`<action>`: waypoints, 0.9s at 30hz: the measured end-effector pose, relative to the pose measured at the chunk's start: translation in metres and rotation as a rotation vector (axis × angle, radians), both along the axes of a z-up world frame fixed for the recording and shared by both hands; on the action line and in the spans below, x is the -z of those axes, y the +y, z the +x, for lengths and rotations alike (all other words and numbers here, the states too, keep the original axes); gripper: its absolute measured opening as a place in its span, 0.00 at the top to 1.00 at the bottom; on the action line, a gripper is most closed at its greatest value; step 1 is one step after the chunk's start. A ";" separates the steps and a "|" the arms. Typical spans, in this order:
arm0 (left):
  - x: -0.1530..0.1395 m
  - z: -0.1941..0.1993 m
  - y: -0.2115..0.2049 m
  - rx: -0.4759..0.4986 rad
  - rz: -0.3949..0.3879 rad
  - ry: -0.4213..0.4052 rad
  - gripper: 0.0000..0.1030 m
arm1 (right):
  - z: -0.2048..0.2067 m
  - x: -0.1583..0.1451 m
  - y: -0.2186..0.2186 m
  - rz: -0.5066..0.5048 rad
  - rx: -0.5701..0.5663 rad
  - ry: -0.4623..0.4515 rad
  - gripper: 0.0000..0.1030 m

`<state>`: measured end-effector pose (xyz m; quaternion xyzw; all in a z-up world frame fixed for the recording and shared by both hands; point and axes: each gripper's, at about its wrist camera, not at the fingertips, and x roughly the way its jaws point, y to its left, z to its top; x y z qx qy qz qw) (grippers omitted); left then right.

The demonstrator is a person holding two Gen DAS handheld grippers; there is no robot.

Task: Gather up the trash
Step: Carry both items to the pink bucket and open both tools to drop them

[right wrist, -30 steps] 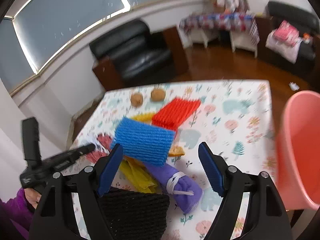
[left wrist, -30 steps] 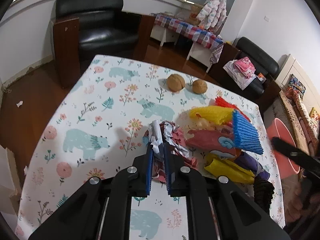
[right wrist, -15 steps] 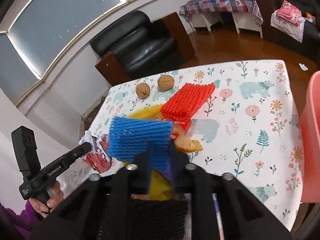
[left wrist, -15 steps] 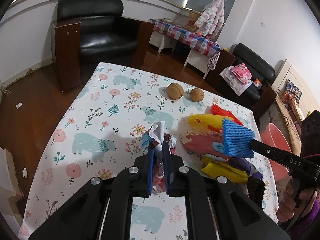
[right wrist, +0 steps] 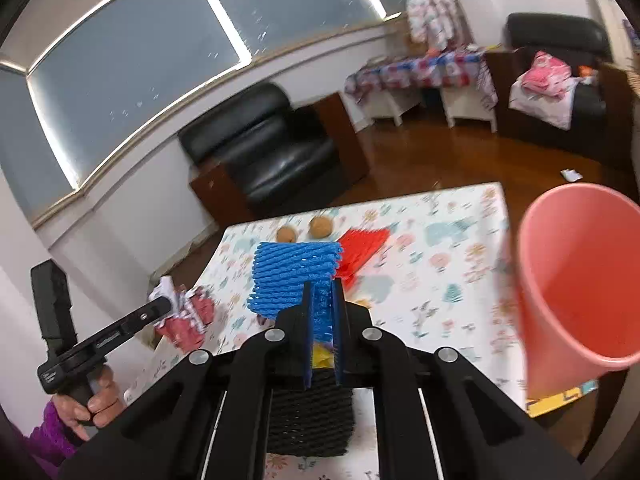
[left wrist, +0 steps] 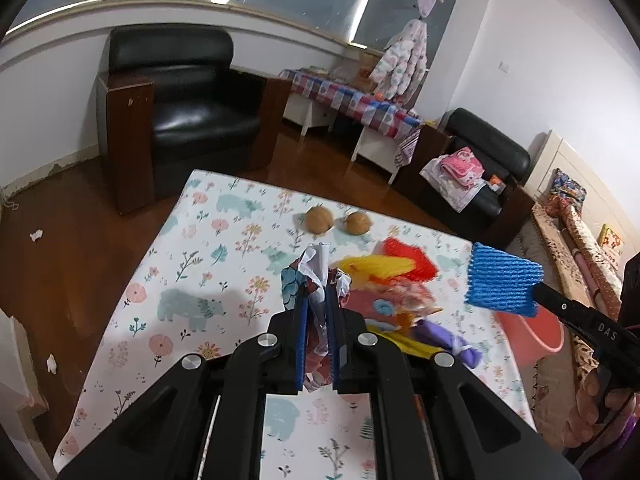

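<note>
My left gripper point(left wrist: 316, 296) is shut on a crumpled red and white paper wrapper point(left wrist: 314, 258), held above the floral table point(left wrist: 192, 264). The jaws of my right gripper point(right wrist: 322, 292) are closing, and their pads press on a blue foam net point(right wrist: 294, 272) lifted off the pile. In the left wrist view that blue net point(left wrist: 504, 284) hangs at the right, above a pink bin point(left wrist: 532, 336). The bin point(right wrist: 580, 272) stands just right of the table edge. A red foam net point(right wrist: 362, 244), a yellow net point(left wrist: 376, 266), a purple wrapper point(left wrist: 448, 340) and a black net point(right wrist: 310, 416) lie on the table.
Two walnuts point(left wrist: 319, 219) sit near the table's far edge. A black armchair point(left wrist: 180, 108) stands behind the table, with a checked-cloth side table point(left wrist: 352, 104) and a second chair point(left wrist: 480, 156) piled with clothes further back. A hand point(right wrist: 88, 404) holds the left gripper's handle.
The right gripper closed on the blue foam net and lifted it off the pile toward the bin. The left gripper rose with the crumpled wrapper.
</note>
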<state>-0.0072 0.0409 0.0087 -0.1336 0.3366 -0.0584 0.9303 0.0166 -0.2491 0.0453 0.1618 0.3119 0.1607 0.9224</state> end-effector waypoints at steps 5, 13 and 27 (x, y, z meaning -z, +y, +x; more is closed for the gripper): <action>-0.022 -0.012 -0.014 0.035 -0.003 -0.043 0.93 | -0.023 -0.019 -0.025 -0.031 0.115 -0.062 0.92; -0.057 -0.026 -0.059 0.126 -0.006 -0.097 0.93 | -0.058 -0.029 -0.055 -0.080 0.237 -0.105 0.92; -0.098 -0.012 -0.193 0.397 0.004 -0.135 0.93 | -0.070 -0.018 -0.112 -0.131 0.431 -0.088 0.92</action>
